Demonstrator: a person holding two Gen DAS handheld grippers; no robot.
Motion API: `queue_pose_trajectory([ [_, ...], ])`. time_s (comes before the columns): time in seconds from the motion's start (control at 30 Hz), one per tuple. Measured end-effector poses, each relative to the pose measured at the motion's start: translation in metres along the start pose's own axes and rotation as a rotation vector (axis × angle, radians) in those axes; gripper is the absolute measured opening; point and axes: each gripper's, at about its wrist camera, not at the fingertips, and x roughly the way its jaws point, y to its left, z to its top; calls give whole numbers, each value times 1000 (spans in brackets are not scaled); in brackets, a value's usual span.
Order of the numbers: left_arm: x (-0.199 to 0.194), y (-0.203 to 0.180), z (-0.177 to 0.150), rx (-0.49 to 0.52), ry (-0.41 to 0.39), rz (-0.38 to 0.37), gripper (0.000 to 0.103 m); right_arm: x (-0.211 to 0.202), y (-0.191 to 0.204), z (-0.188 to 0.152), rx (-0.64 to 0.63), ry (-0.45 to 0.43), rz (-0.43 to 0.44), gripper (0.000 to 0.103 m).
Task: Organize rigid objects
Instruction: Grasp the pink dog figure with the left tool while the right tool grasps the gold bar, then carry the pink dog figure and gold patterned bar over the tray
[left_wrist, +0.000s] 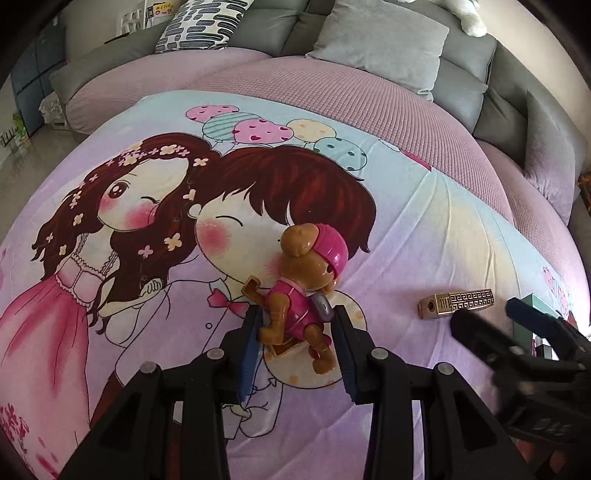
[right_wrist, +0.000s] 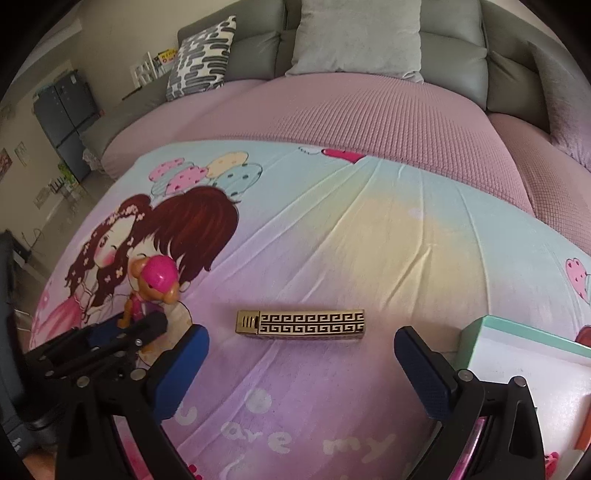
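In my left wrist view, the cartoon-print sheet (left_wrist: 110, 258) fills the left of the frame, a drawn girl in a pink dress at far left and a drawn boy beside her toward the middle. At lower centre my left tongs (left_wrist: 297, 321) are clamped on the toy dog (left_wrist: 301, 291), a brown plastic pup in a pink outfit and pink cap; the blue pads press its body from either side, and its head sticks out past the tips toward the middle of the frame. To the right, the gold lighter (left_wrist: 456, 302) lies flat on the sheet, well apart from the pup. At the lower right edge my right tongs (left_wrist: 491, 317) come into frame, blurred, with a bit of the mint-edged box (left_wrist: 535, 300) behind them.

In my right wrist view, the left tongs (right_wrist: 122, 332) sit at lower left with the toy dog (right_wrist: 157, 282) in their grip. The gold lighter (right_wrist: 300, 322) lies crosswise at centre, its key-pattern side up. My right tongs (right_wrist: 301, 341) stand wide apart with nothing between the pads; the lighter lies just above the gap between the tips, touching neither finger. The mint-edged box (right_wrist: 517, 328) rests at the right edge, beside the right finger. Across the top runs a grey sofa (right_wrist: 454, 55) with cushions.
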Motion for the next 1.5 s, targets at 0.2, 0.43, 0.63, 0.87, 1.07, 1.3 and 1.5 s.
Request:
queue_pose_trajectory([
  [0.2,3,1,2,-4,5,-12,40,16,8,2,-46,36,-58,97],
  [0.43,6,0,2,-2,10,-15,40,27,9,3,-43,52,-80,88],
  [0.63,8,0,3,0,11,-21,40,27,11,3,-45,42,-105,84],
  [0.87,-1,-2,3,-7,-24,-61,39,14,11,-5,-32,4,-115,84],
  [1.07,-15,-7,5,-10,-61,-80,39,-7,8,-17,3,-47,-113,83],
  [1.3,-41,-22,1,27,-107,-73,39,-51,-1,-42,83,-135,-137,83],
  [1.5,-71,-52,-11,120,-147,-96,39,-93,-8,-67,111,-180,-219,83],
])
